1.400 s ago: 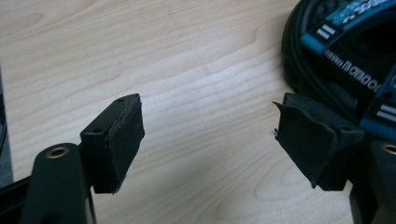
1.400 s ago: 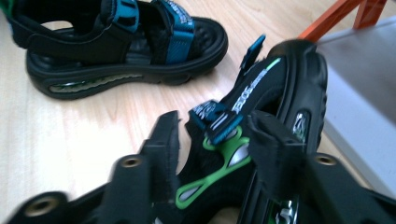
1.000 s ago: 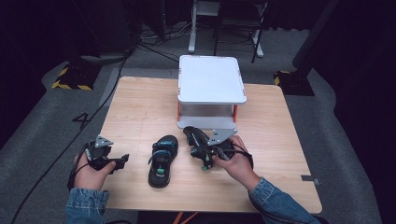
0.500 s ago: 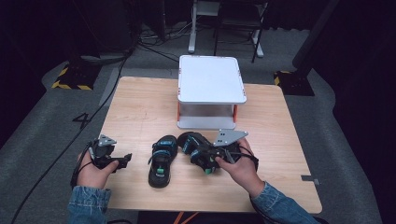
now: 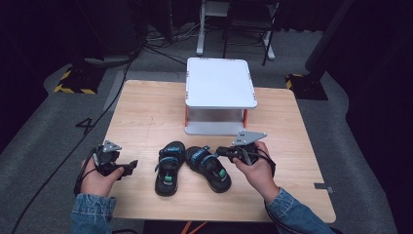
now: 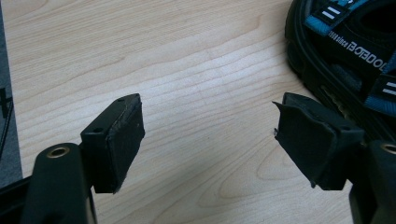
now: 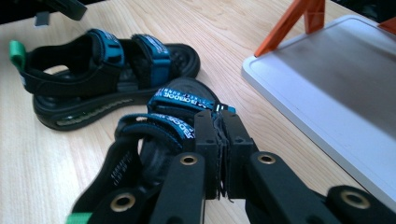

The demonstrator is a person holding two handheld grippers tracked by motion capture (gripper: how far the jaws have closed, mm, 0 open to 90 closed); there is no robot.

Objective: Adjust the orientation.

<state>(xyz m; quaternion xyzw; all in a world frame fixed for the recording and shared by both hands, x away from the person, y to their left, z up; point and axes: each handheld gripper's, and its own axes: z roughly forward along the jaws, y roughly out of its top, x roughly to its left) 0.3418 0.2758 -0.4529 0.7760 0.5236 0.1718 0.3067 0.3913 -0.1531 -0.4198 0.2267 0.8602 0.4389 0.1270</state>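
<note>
Two sandals lie mid-desk [image 5: 146, 107]; the right tool [image 5: 225, 151] pinches the right sandal [image 5: 209, 165] by its soft strap (light, floppy, best taken there), while the left tool [image 5: 130, 165] gapes empty beside the left sandal [image 5: 168, 168].

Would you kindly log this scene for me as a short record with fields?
surface: wooden table
stand: white two-tier shelf with orange legs, at the table's far middle
left sandal: flat on the table, in front of the shelf
right sandal: beside the left one, toe angled toward the shelf
left gripper: open, nothing between the jaws, next to the left sandal
right gripper: jaws shut, pressed together just over the right sandal's straps; whether they pinch a strap cannot be told
</note>
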